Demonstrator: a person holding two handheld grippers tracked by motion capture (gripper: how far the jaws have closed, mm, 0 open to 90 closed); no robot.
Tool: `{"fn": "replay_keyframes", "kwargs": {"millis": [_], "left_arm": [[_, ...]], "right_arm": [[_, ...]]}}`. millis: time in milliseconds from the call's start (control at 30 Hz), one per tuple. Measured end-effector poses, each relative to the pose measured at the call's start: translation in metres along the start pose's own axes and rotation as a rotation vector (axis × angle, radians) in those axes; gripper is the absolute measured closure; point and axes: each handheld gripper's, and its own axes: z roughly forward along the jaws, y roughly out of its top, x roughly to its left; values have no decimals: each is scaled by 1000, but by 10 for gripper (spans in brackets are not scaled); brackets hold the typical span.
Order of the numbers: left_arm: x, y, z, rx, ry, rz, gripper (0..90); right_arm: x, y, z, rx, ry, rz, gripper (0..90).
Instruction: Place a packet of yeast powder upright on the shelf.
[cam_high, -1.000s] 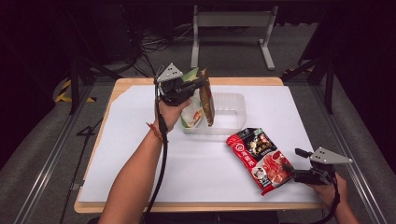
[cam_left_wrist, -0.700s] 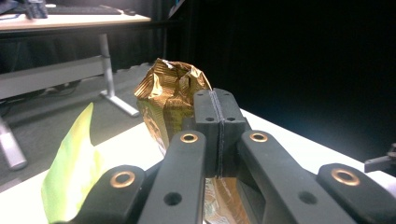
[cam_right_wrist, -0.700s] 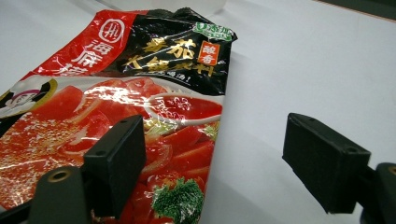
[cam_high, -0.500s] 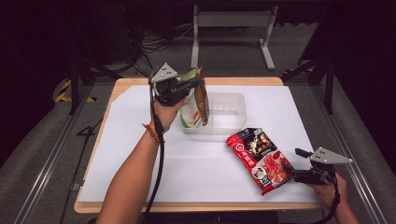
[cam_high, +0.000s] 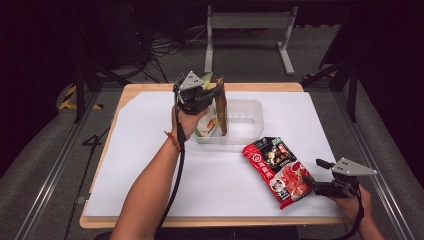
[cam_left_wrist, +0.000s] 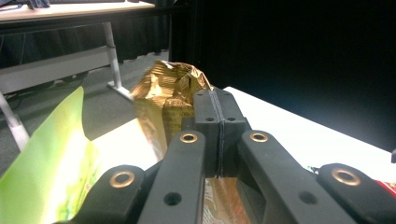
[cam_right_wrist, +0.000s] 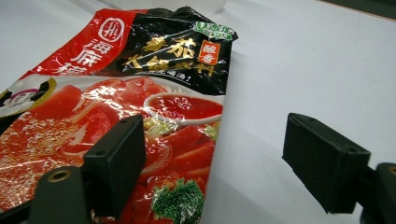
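The left gripper (cam_high: 212, 95) has its jaws pressed together on the top edge of a gold-brown foil pouch (cam_high: 221, 107). The pouch hangs upright from the jaws, its lower end inside the clear plastic bin (cam_high: 252, 120) at the far middle of the table. A green-and-white packet (cam_high: 209, 122) stands in the left end of the same bin, just beside the pouch on the hand's side.

The right gripper (cam_high: 311, 181) rests at the near right corner of the table with its jaws wide apart and nothing clamped between them. Its tips lie at the near right edge of a red and black soup-base packet (cam_high: 275, 167), which lies flat on the white sheet (cam_high: 140, 150), near the bin's near right corner but apart from it.

The left gripper view (cam_left_wrist: 218, 135) shows the two pads meeting along a thin seam with crumpled gold foil (cam_left_wrist: 168, 93) rising beyond them, and the green packet (cam_left_wrist: 51, 168) close at the left. The high view alone shows the bin and how the pouch hangs in it.

The right gripper view (cam_right_wrist: 224, 154) shows the left jaw resting over the soup-base packet (cam_right_wrist: 140, 93) and the right jaw over bare white sheet (cam_right_wrist: 303, 60). The packet is glossy, printed with a bowl of red soup, tomato slices, a green sprig and yellow characters on black.
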Motion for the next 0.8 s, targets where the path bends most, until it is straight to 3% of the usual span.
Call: {"fn": "replay_keyframes", "kwargs": {"millis": [267,400,533,800], "left_arm": [[1,-17,9,37,16,7,900],[2,-22,7,23,4,-13,899],[1,-27,5,13,20,2,899],[0,-12,15,24,87,66,899]], "right_arm": [[0,0,-1,-2,0,4,217],[0,0,0,0,-2,-3,217],[0,0,0,-1,0,1,217],[1,0,1,2,2,-2,217]]}}
